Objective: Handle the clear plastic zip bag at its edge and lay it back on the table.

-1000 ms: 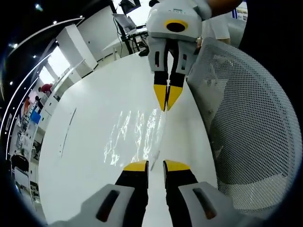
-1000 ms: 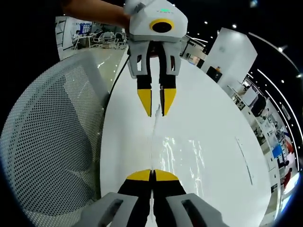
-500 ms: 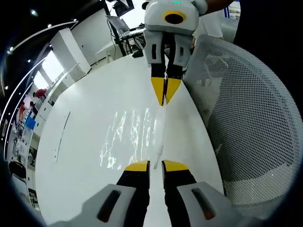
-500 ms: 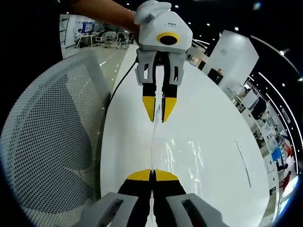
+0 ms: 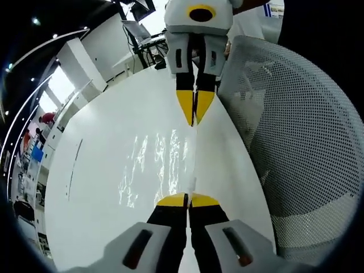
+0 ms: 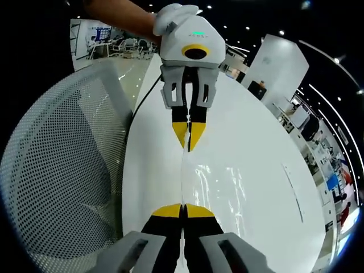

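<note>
Jaws of the left gripper [image 5: 188, 199] have just pressed together on the near edge of the zip bag [image 5: 159, 168]; half a second ago they stood spread around it. The right gripper [image 6: 183, 211] pinches the same edge at its other end, as before. With both ends held, the bag lies stretched over the white table [image 5: 102, 170], beside the mesh chair [image 5: 296, 148], so lifting or re-laying looks possible

A glossy white table [image 5: 102, 170] carries a clear plastic zip bag [image 5: 159, 165], crinkled and catching the light. The bag lies flat near the tabletop's edge that runs beside a mesh chair back [image 5: 296, 148].
</note>
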`<state>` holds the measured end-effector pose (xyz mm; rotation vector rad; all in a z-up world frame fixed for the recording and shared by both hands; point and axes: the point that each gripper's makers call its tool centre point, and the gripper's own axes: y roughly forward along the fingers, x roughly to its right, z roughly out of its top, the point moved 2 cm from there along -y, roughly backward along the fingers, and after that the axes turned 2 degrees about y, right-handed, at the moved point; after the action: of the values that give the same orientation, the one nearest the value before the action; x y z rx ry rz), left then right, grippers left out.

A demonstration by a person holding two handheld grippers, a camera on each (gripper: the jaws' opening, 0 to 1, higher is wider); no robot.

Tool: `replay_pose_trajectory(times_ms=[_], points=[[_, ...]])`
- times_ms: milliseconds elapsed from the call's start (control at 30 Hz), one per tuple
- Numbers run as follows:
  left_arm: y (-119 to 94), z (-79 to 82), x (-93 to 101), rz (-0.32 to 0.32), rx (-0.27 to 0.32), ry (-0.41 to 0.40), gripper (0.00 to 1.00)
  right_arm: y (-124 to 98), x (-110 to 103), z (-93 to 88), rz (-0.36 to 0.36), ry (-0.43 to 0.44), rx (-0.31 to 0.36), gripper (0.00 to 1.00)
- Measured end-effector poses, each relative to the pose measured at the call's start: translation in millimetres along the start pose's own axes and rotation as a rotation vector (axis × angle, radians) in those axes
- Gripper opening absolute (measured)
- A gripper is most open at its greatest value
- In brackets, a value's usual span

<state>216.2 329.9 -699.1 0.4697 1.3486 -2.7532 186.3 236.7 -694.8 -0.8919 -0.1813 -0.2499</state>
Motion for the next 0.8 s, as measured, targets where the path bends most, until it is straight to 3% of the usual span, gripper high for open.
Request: replay_pose_trajectory(times_ms=[167, 300, 800], points=[[0, 1.1, 2.1, -0.017, 0.007, 0.008, 0.00, 0, -1, -1.7, -0.006, 0.047, -0.005, 0.00], [-1, 2.8, 3.2, -0.023, 0.020, 0.007, 0.00, 0, -1, 2.0, -0.014, 0.074, 0.013, 0.06], [-2, 5.1, 5.2, -0.027, 0.036, -0.041, 0.00, 2, 0, 39.6, -0.059, 0.093, 0.126, 0.07]])
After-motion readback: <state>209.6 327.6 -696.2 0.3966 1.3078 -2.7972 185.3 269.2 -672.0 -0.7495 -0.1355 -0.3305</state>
